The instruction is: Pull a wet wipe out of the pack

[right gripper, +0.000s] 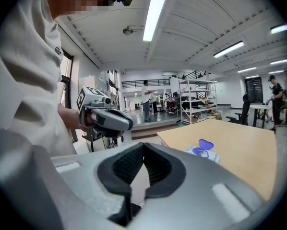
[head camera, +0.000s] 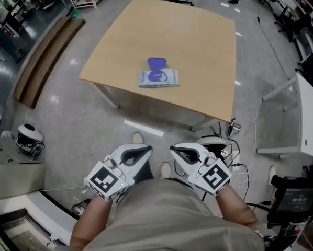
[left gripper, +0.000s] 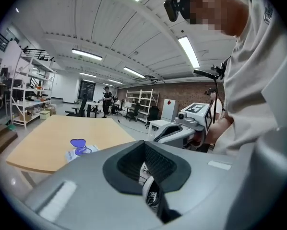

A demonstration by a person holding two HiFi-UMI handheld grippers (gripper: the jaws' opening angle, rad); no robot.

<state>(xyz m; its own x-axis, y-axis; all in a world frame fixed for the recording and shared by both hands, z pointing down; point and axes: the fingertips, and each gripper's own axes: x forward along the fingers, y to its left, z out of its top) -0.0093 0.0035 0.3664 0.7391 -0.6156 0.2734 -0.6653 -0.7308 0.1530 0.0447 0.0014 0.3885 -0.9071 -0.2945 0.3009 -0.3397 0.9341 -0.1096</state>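
Note:
The wet wipe pack (head camera: 158, 78) lies flat near the front edge of the wooden table (head camera: 198, 46), its purple lid (head camera: 156, 63) flipped open. It also shows in the left gripper view as the pack (left gripper: 77, 150) and in the right gripper view as the pack (right gripper: 204, 152). My left gripper (head camera: 142, 150) and right gripper (head camera: 179, 151) are held side by side close to my body, well short of the table and far from the pack. Both are shut with nothing between the jaws, seen in the left gripper (left gripper: 144, 143) and right gripper (right gripper: 143, 145) views.
Grey floor lies between me and the table. Wooden boards (head camera: 44, 56) lie at the left, a white stand (head camera: 309, 116) is at the right, and cables (head camera: 235, 158) run by the table leg. A round device (head camera: 29, 136) sits on the floor at the left. Office chairs stand behind the table.

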